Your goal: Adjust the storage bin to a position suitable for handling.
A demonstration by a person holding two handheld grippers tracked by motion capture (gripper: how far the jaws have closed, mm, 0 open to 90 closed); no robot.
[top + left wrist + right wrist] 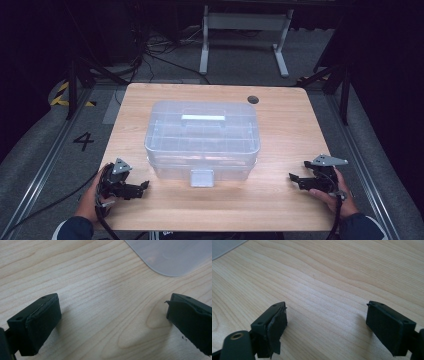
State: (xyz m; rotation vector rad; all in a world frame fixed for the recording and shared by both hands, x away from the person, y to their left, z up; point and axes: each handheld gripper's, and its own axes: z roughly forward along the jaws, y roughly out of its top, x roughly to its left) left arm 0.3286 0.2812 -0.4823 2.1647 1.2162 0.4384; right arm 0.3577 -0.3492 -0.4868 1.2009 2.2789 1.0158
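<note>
The clear rectangular plastic storage box with a lid handle is sitting at the centre of the light wooden desk. The left gripper is resting at lower left, the right gripper at lower right; both are keeping their jaws spread, holding nothing.

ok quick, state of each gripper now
left gripper: open, holding nothing, over the table
right gripper: open, holding nothing
</note>
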